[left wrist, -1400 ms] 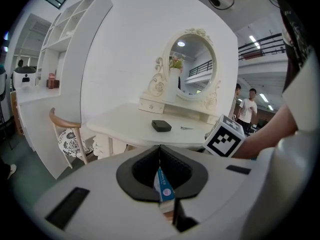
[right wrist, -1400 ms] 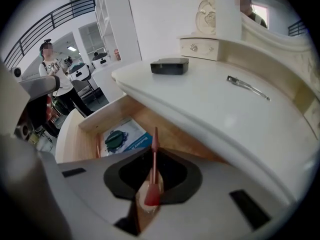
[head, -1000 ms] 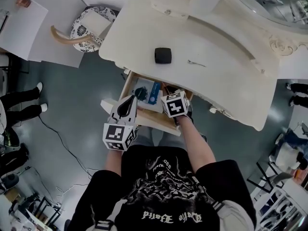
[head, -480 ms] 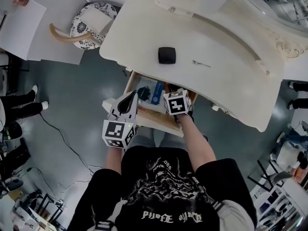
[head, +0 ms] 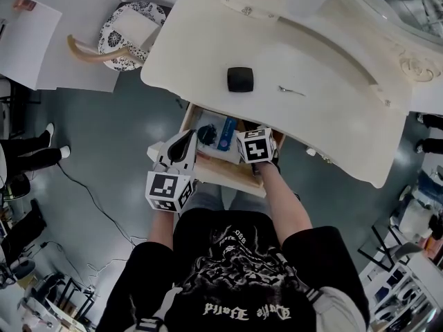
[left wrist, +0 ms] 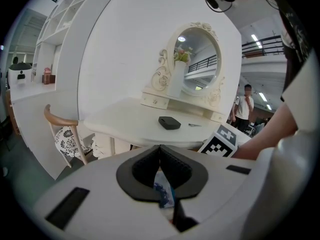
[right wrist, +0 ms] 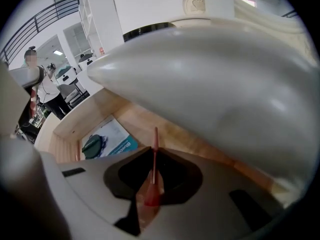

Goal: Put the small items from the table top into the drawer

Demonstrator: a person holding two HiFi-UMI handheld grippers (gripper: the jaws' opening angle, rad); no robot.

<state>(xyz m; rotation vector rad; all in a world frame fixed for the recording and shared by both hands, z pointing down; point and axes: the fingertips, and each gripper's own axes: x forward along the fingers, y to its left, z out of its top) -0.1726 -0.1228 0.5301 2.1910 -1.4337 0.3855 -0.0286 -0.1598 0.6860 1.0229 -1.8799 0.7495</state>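
The right tool (right wrist: 152, 153) pinches a thin red stick (right wrist: 155, 135) mid-shaft over the drawer (right wrist: 135, 115): seemingly light, stiff and apt to swivel.

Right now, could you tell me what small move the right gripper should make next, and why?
Probably lower slightly and open: the right gripper pinches a red stick over the open drawer, so releasing should drop it inside.

Bench (head: 332, 116) edge overhangs the open drawer (head: 228, 177): low gap only for my right tongs (right wrist: 152, 156), thin pink stick (right wrist: 154, 144) poking ahead. Blue-white packet (head: 216, 131) fills drawer's left; right side bare wood. Left tongs (left wrist: 160, 154) crowd the front-left corner. Bench top free around black box (head: 240, 79) and pin (head: 291, 90). Chair (head: 128, 33) stands off to the left, well apart.
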